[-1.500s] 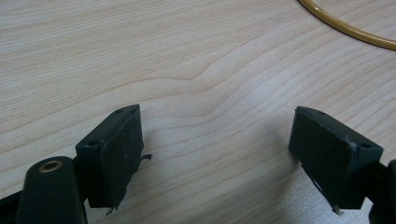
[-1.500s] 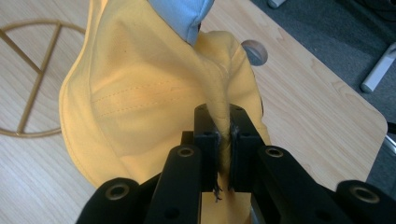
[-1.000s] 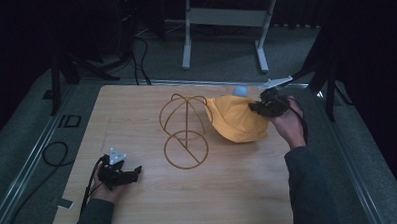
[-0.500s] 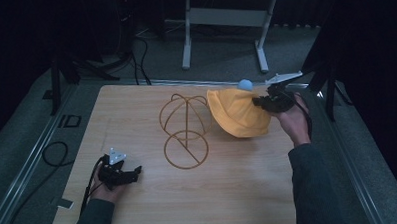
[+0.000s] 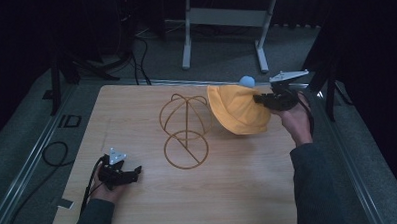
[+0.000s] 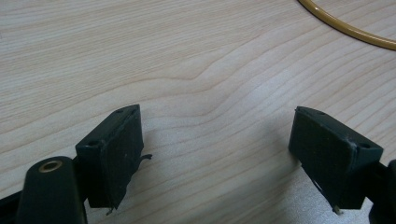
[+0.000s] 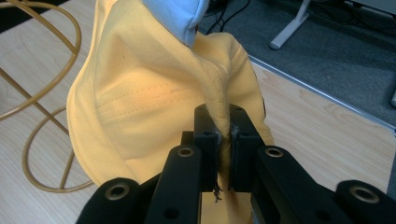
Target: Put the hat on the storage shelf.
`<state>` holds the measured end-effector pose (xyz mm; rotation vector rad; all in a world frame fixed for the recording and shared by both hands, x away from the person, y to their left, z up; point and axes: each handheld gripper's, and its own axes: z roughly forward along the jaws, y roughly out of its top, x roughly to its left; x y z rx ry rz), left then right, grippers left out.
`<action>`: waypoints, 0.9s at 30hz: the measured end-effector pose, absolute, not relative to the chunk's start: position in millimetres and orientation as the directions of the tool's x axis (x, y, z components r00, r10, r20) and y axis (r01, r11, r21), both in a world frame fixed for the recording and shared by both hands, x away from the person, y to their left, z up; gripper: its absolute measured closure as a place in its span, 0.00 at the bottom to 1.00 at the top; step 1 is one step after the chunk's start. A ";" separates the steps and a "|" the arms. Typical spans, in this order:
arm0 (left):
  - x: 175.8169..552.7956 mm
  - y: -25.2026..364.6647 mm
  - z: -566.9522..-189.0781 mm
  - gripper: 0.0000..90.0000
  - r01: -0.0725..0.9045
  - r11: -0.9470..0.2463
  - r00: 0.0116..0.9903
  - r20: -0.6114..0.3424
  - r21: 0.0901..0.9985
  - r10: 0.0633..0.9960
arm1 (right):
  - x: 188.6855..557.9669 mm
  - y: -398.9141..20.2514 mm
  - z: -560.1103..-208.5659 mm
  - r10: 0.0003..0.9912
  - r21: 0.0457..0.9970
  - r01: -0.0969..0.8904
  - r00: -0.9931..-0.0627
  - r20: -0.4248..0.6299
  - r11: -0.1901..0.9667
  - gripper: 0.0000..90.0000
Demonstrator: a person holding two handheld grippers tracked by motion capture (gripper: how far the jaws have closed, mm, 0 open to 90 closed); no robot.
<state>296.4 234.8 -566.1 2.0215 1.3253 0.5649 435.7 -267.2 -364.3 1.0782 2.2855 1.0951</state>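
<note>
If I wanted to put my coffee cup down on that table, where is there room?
Bare wood lies along the table's far left, between its edge and the wire hat stand, and across the near middle, between the left gripper and the sleeve. The far right is crowded: the right gripper holds the yellow hat just beside the stand.

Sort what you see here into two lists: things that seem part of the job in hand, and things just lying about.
Part of the job:
- yellow hat, pinched in the right tongs
- wire hat stand, on the table beside the hat
- left tongs, open, low over the table

Just lying about:
- cables on the floor
- grey frame legs beyond the table
</note>
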 end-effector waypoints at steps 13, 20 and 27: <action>296.5 234.9 -566.2 0.20 0.638 -0.282 0.398 0.007 0.716 0.917 | 428.2 -266.1 -347.1 0.752 0.819 0.431 -0.659 -0.001 0.379 0.94; 296.5 234.9 -566.2 0.20 0.638 -0.282 0.398 0.007 0.716 0.917 | 424.6 -267.9 -341.3 0.743 0.836 0.419 -0.669 0.020 0.355 0.94; 296.5 234.9 -566.2 0.20 0.638 -0.282 0.398 0.007 0.716 0.917 | 421.3 -264.3 -335.5 0.725 0.845 0.401 -0.688 0.022 0.354 0.94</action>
